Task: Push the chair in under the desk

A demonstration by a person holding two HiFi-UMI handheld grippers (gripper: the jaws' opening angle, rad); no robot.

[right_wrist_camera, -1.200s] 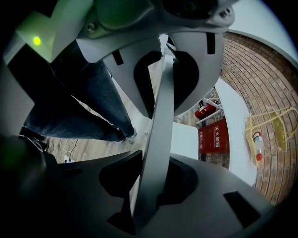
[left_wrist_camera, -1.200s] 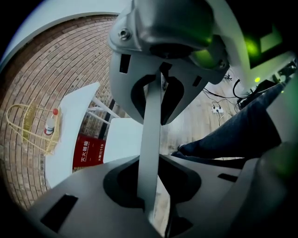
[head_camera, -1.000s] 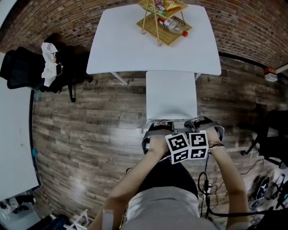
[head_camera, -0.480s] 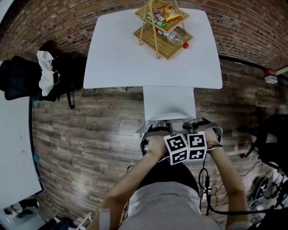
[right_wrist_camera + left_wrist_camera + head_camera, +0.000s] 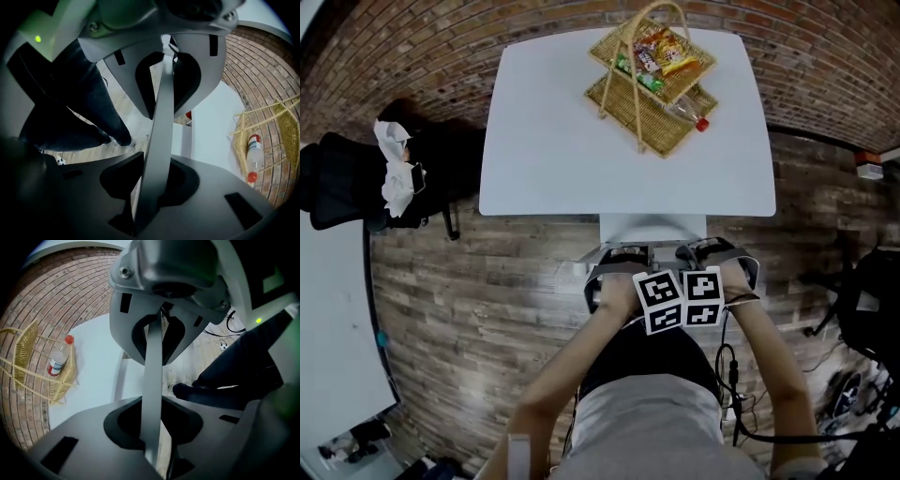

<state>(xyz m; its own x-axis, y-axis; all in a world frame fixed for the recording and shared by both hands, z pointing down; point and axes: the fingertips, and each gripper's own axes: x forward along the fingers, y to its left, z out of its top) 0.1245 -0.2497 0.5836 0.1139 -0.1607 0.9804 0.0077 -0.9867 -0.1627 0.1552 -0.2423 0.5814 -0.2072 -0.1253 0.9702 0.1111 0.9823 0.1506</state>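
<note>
At the bottom of the head view, the person's grey top (image 5: 647, 436) and dark trousers are seen, with both forearms stretched up toward the middle of the frame. A black cable (image 5: 729, 375) hangs at the lower right, beside the right forearm.

Just above the forearms, the two marker cubes (image 5: 680, 300) are held side by side, touching or nearly so. The left gripper (image 5: 622, 253) and the right gripper (image 5: 710, 249) are pointed steeply down, next to each other, onto the top edge of the chair.

In the left gripper view, the thin pale grey backrest (image 5: 153, 362) is seen running between the two jaws, and it is clamped by them. In the right gripper view, the same is shown: the backrest (image 5: 163, 112) is gripped between the jaws. The person's dark trouser legs (image 5: 234, 376) and shoes on the wooden floor are seen behind the backrest in both gripper views.

Beyond the grippers, only a short strip of the chair's white seat (image 5: 652, 228) is left showing; the rest is hidden under the near edge of the white desk (image 5: 553, 141).

On the far right part of the desk, a two-tier wicker basket (image 5: 642, 103) is stood. A clear bottle with a red cap (image 5: 690, 116) is laid in its lower tier, and snack packets (image 5: 661, 52) in the upper.

At the left of the frame, a black office chair (image 5: 342, 178) with a white cloth (image 5: 394, 169) over it is seen, and the edge of another white table (image 5: 328, 309) below it. A brick wall (image 5: 422, 56) fills the top of the frame.
</note>
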